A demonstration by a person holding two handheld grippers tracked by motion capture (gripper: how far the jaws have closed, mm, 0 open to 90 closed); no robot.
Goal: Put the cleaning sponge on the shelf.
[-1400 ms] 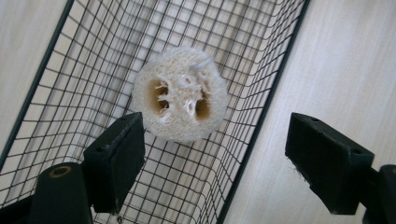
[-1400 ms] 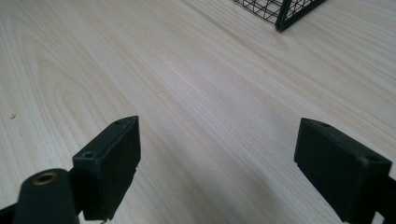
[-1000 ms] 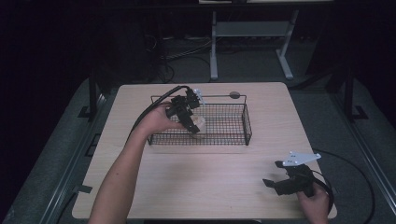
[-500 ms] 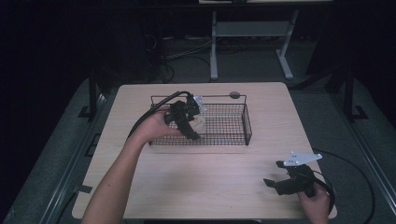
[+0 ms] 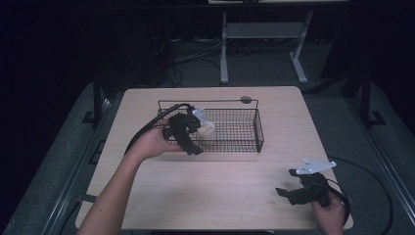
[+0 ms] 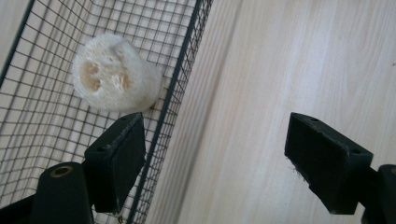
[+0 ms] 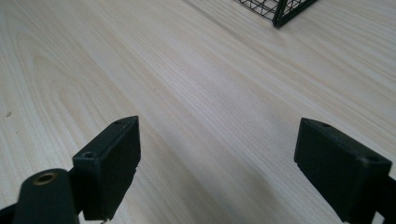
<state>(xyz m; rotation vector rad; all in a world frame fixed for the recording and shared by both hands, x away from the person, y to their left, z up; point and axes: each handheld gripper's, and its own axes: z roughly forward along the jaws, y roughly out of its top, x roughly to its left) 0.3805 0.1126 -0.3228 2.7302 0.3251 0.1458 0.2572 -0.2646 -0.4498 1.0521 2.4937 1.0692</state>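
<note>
The sponge (image 6: 114, 72), a pale piece of loofah, lies on the floor of the wire basket (image 5: 258, 131), in the left part of it and close against the wire wall on the person's side. Nothing grips it. The left gripper (image 5: 192, 139) hangs at that same near wall of the basket, and in the left gripper view its jaws stand wide apart with nothing between them: one jaw is over the mesh just beside the sponge, the other is over the bare table (image 5: 215, 196) outside the basket, so the wall runs between them.

I judge that the step in hand is the release of the sponge into the basket, and this step looks done, because the sponge rests on the mesh by itself. The next move, as I see it, calls for lifting the left gripper straight up from the basket wall before any sideways motion, so that the inner jaw does not catch the wire or push the sponge.

The right gripper (image 5: 301, 192) rests near the table edge, well apart from the basket, on the person's right. Its jaws are also spread, holding nothing, and only a corner of the basket is seen far ahead of them. It seems to wait and has no part in this step
</note>
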